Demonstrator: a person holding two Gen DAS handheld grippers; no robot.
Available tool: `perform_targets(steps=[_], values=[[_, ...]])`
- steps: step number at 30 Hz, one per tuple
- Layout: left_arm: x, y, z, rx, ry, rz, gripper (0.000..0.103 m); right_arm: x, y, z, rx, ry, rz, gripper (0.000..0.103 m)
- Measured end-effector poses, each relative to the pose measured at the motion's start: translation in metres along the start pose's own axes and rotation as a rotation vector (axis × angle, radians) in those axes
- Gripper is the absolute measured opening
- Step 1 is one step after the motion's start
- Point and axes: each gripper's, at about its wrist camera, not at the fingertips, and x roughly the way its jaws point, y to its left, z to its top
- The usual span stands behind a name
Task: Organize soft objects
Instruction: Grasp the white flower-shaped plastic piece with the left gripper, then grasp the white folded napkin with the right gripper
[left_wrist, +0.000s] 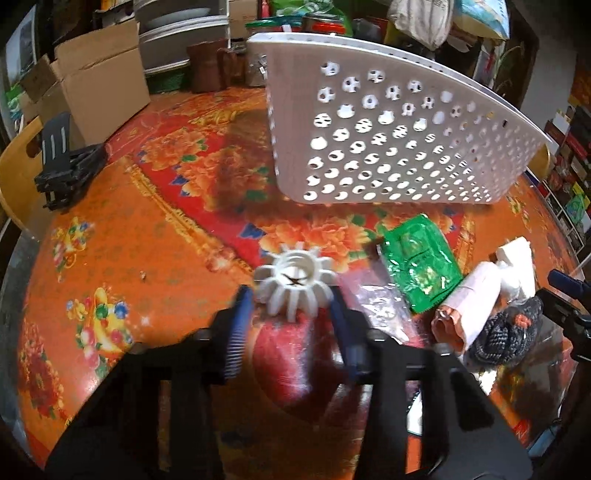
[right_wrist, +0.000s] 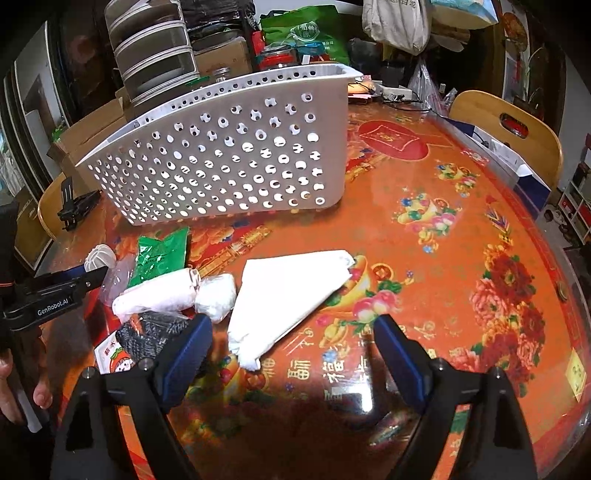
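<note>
My left gripper is shut on a white ribbed soft object, held just above the table; it also shows in the right wrist view. A white perforated basket stands behind. A green packet, a white roll, a dark knitted item and a folded white cloth lie on the table. My right gripper is open and empty, above the near end of the white cloth.
The floral tablecloth covers the table. Cardboard boxes and a black folded stand sit at the left. Wooden chairs stand at the edges. Clutter lines the back.
</note>
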Motion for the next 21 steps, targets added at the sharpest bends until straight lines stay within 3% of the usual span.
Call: perform_targets(steps=[16, 21], values=[[-0.009, 0.002, -0.012, -0.009, -0.031, -0.011, 0.033, 0.008, -0.004, -0.003, 0.029, 0.018, 0.013, 0.089], [-0.014, 0.003, -0.013, -0.016, -0.045, -0.017, 0.032, 0.008, -0.004, -0.001, 0.034, 0.018, 0.004, 0.075]])
